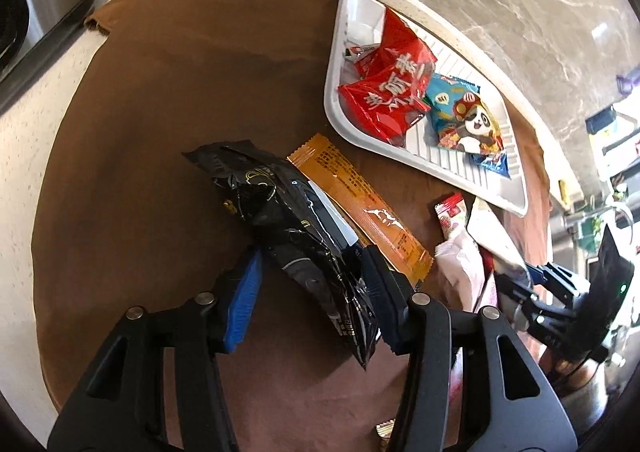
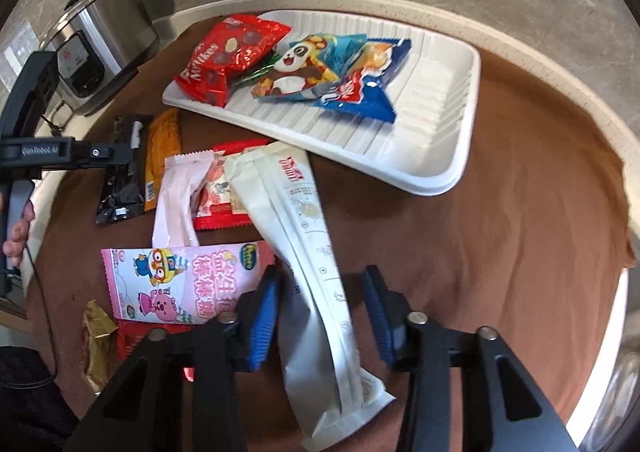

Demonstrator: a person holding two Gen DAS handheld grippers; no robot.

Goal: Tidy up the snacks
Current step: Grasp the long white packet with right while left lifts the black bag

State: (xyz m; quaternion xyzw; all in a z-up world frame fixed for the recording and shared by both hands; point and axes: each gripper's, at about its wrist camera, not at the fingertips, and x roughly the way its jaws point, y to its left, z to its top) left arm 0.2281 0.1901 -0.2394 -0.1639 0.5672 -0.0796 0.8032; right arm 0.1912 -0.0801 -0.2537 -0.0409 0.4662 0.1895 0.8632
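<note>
1. Left gripper (image 1: 312, 288): black frame arms displaying silver round pivot screws; ribbed blue pads (image 1: 242, 306) lining the fingers.
2. Right gripper (image 2: 322, 314): showing identical black arms, silver screws, blue pads (image 2: 262, 322).
3. Bare-skinned hand (image 2: 18, 230) showing beside a black cable.

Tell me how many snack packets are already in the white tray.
3 show clearly: red Mylikes bag at the tray's left end, panda packet in the middle, blue packet beside it. Smaller ones may be hidden underneath.

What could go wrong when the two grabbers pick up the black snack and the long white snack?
1. The left gripper straddles the black packet, which overlaps the orange packet; closing might drag or pinch that one too.
2. The right gripper is open around the long white packet near one end, so it could droop and sweep the pink packet when lifted.
</note>
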